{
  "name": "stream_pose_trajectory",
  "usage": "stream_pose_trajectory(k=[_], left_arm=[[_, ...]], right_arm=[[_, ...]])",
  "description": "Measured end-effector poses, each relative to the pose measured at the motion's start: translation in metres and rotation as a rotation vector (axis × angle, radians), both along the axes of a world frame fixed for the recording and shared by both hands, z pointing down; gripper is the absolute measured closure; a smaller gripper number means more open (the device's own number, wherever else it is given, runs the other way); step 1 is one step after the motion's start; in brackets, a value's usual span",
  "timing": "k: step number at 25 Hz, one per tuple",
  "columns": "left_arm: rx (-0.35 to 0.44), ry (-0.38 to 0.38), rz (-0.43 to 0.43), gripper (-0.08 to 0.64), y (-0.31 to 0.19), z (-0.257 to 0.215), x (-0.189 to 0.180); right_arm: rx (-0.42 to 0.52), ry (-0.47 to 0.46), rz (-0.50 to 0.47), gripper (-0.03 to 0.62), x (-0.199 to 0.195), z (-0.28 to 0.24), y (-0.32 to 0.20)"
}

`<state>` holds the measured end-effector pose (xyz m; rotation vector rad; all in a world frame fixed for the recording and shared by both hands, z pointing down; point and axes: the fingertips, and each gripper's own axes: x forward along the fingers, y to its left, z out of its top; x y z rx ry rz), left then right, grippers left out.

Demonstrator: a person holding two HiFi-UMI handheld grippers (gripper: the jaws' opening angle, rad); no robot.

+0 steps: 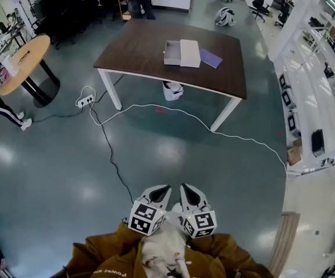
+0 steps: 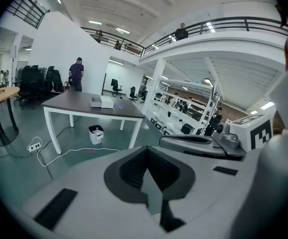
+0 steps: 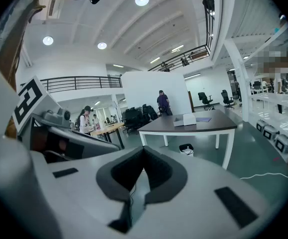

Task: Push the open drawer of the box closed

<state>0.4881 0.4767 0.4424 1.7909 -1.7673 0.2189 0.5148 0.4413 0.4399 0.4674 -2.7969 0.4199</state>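
The box (image 1: 190,53) stood near the middle of the dark brown table (image 1: 150,42), well away from me across the floor. Its drawer (image 1: 171,52) was pulled out on the side that lay left in the head view. A purple sheet (image 1: 211,58) lay flat on the tabletop just beside the box on the other side. Under the table sat a small waste bin (image 1: 172,90). A white cable (image 1: 244,139) ran over the green-grey floor in front of the table legs, and a power strip (image 1: 85,101) lay to the left. Further left stood a round wooden table (image 1: 24,58). I held both tools close to my chest, side by side and far from the box. My left gripper (image 1: 162,189) had its jaws pressed together with nothing between them. My right gripper (image 1: 189,189) was likewise closed and empty, and both pointed towards the table.
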Motion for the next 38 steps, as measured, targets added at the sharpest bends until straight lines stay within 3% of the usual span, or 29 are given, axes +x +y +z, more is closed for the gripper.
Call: stream_pose_trajectory(k=[11,20,28,38], left_arm=[[0.005,0.005,-0.003,0.554,-0.002,0.004,-0.020],[0.003,0.018,0.004,0.554,0.001,0.006,-0.034],[-0.027,0.074,-0.031,0.554,0.025,0.019,-0.085],[-0.002,0.107,-0.082,0.554,0.033,0.023,-0.151]], right_arm=[[0.003,0.021,-0.004,0.586,-0.018,0.008,0.001],[-0.035,-0.038,-0.017,0.586,-0.039,0.002,0.006],[-0.021,0.001,-0.059,0.586,-0.095,0.012,0.021],[-0.019,0.058,-0.027,0.586,-0.149,0.024,0.017]])
